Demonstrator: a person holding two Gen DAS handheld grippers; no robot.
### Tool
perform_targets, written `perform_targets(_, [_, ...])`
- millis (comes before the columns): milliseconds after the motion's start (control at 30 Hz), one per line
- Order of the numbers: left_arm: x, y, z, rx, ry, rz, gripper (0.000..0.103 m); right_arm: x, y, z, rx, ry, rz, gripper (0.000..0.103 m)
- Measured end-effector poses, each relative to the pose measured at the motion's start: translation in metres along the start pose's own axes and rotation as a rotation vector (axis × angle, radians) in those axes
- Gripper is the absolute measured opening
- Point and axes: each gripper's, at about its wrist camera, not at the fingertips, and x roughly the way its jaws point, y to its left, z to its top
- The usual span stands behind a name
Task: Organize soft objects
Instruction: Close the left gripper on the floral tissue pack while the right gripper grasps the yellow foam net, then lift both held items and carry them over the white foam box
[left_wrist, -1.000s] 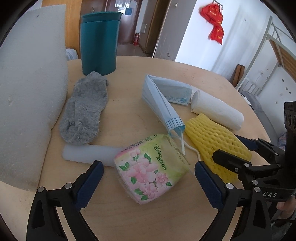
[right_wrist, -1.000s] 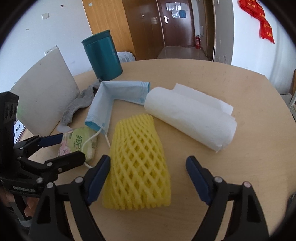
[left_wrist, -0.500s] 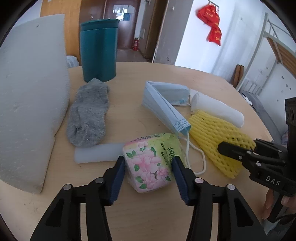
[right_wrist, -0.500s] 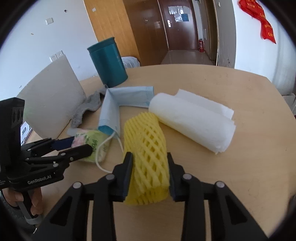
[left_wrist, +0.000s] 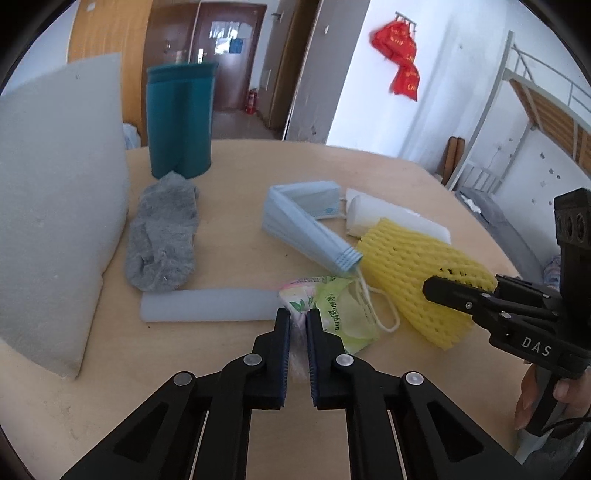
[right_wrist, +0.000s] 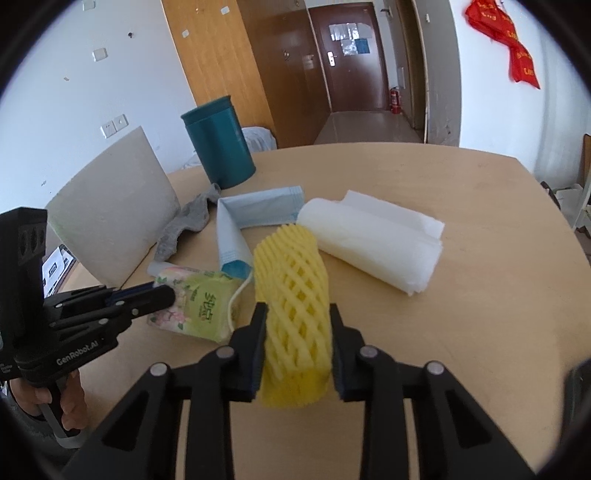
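A floral tissue pack (left_wrist: 328, 306) with a green wrapper lies crumpled at the near edge of the surface, its end pinched flat in the left hand-held gripper (left_wrist: 298, 332), while a yellow foam fruit net (right_wrist: 295, 295) is squeezed between the fingers of the right hand-held gripper (right_wrist: 297, 345). Beside them lie a folded blue face mask (left_wrist: 306, 221), its ear loop trailing over the tissue pack, and a white paper roll (right_wrist: 369, 240). A grey sock (left_wrist: 162, 232) lies flat further left, with a pale foam tube (left_wrist: 210, 304) just at its toe.
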Motion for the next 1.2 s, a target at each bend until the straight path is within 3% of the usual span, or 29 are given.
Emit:
perform_targets(600, [-0.075, -0.018, -0.023, 0.042, -0.122, 0.045, 0.009, -0.070, 0.031, -0.026, -0.010, -0.099, 0.006, 0.034])
perform_targets(1200, [-0.180, -0.029, -0.087, 0.049, -0.265, 0.082, 0.009, -0.142, 0.097, -0.079, -0.086, -0.202, 0.043, 0.034])
